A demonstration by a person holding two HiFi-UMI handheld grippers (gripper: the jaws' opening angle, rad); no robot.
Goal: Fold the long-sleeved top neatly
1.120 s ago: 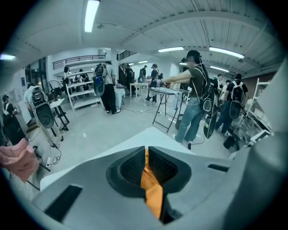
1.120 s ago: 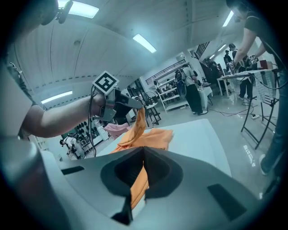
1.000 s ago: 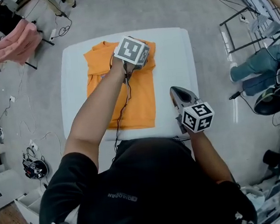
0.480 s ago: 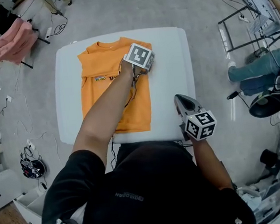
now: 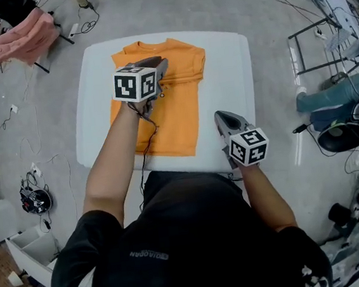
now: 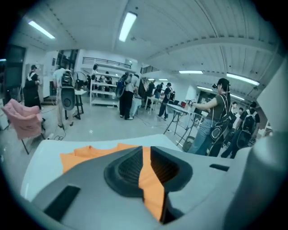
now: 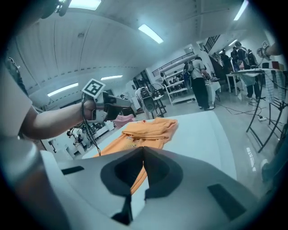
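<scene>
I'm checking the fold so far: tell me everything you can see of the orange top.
The orange top looks like soft knit cloth with a small chest print. It lies flat on the white table, collar at the far end, hem toward the person, sleeves folded in across the chest. The left gripper hangs above it, its jaws just closed partway with nothing between them; only the table touches it.

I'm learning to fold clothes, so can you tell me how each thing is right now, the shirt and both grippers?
Orange top: lying flat on the white table, sleeves folded in, nothing holding it.
Left gripper: hovers above the top, jaws have just been closing, a little apart, gripping nothing.
Right gripper: shut, empty, over the table's near edge.
Pink garment: draped, away from the table.
</scene>
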